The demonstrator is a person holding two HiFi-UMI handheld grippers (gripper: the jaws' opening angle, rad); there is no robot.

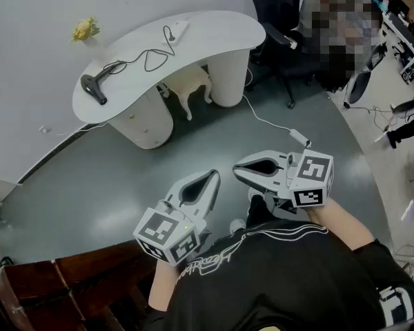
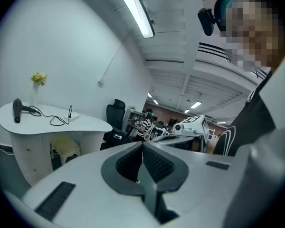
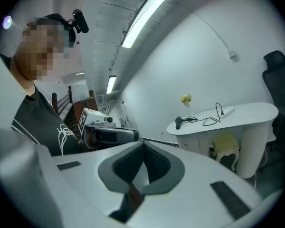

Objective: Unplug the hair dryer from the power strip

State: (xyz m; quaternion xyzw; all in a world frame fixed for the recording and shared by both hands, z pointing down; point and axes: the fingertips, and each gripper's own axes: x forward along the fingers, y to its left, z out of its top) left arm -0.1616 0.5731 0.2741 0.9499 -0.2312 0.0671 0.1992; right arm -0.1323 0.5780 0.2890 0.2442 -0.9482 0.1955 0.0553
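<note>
Both grippers sit low in the head view, close to the person's black-shirted chest. Left gripper (image 1: 213,174) angles toward the upper right, and right gripper (image 1: 239,169) points left across the frame, so their tips are near each other but apart. In each gripper view the jaws are pressed together with nothing between them: left gripper (image 2: 142,144) and right gripper (image 3: 143,144).

Well apart from them, in the upper left of the head view, a curved white table (image 1: 200,47) stands against the wall. The hair dryer (image 1: 94,89) lies near its left end. Its black cord (image 1: 142,62) loops across the top to the power strip (image 1: 179,29) near the right end, where the plug is still seated.

A yellow flower (image 1: 85,28) sits behind the table and a pale stool (image 1: 188,87) stands under it. A black office chair (image 1: 277,16) is just right of the table. A stretch of grey-green floor (image 1: 110,178) lies between the grippers and the table, with a white cable (image 1: 269,124) trailing across it. Dark wooden furniture (image 1: 90,267) fills the lower left.
</note>
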